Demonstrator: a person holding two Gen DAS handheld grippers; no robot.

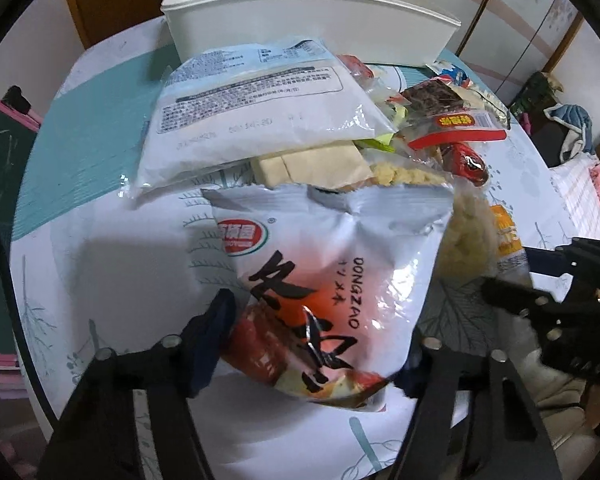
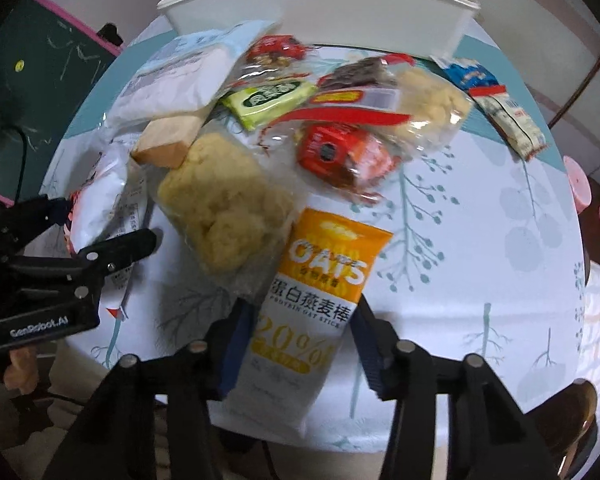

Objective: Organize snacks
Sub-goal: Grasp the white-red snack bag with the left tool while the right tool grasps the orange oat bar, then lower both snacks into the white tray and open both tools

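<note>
Each tool clamps a snack near the desk [image 2: 460, 280] edge, ready for the far white bin [image 1: 300, 12]; left tool [image 1: 312, 356] grips the jujube bag [image 1: 332, 280]; right tool [image 2: 300, 344] the oat bar [image 2: 316, 300].

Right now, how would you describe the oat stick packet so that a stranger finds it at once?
Find the white plastic bin at the far table edge, then come to the near edge of the snack pile. The orange-and-white foil oat stick packet lies nearest, between the right gripper fingers. Only it says OATS.
</note>
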